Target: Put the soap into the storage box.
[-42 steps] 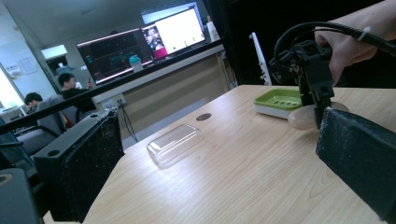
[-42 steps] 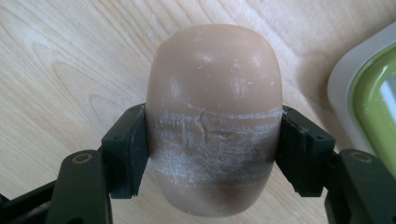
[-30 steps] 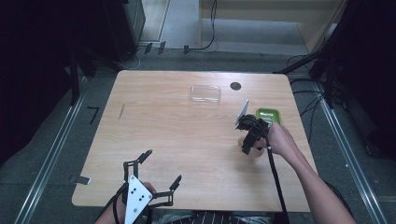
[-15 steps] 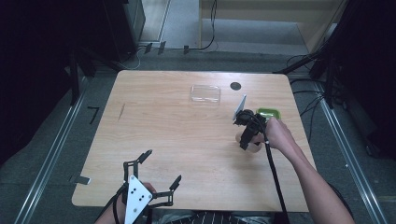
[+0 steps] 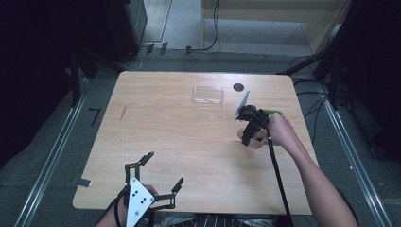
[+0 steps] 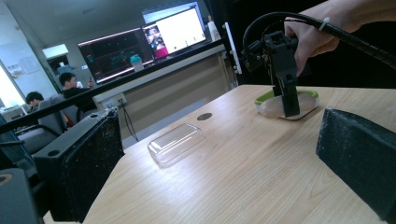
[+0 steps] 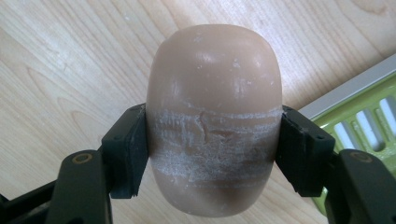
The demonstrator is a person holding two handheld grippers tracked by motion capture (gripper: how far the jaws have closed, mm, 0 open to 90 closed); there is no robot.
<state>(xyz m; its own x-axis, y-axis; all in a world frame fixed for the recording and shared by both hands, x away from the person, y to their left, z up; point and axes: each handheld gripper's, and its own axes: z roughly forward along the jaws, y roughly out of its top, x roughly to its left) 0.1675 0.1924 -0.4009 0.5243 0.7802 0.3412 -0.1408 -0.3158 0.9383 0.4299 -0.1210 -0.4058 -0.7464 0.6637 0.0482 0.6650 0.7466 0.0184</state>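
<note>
A tan oval bar of soap (image 7: 215,116) is clamped between the black jaws of my right gripper (image 7: 215,158), just above the wooden table. The white band scuffed across it runs from pad to pad. A green slotted soap dish (image 7: 369,126) lies right beside it. In the high view the right gripper (image 5: 248,137) points down at the right of the table, next to the dish (image 5: 273,112). The left gripper view shows it (image 6: 289,100) standing at the dish's green rim (image 6: 264,96). My left gripper (image 5: 164,169) is open and holds nothing at the near edge.
A clear plastic lid (image 5: 208,94) lies flat at the back middle of the table (image 5: 179,127); the lid (image 6: 176,142) is well apart from both grippers. A small black disc (image 5: 239,87) is set into the top just behind it. Desks and monitors stand far off.
My right gripper has shifted a little to the left with the soap still held. The left gripper has stayed where it was.
</note>
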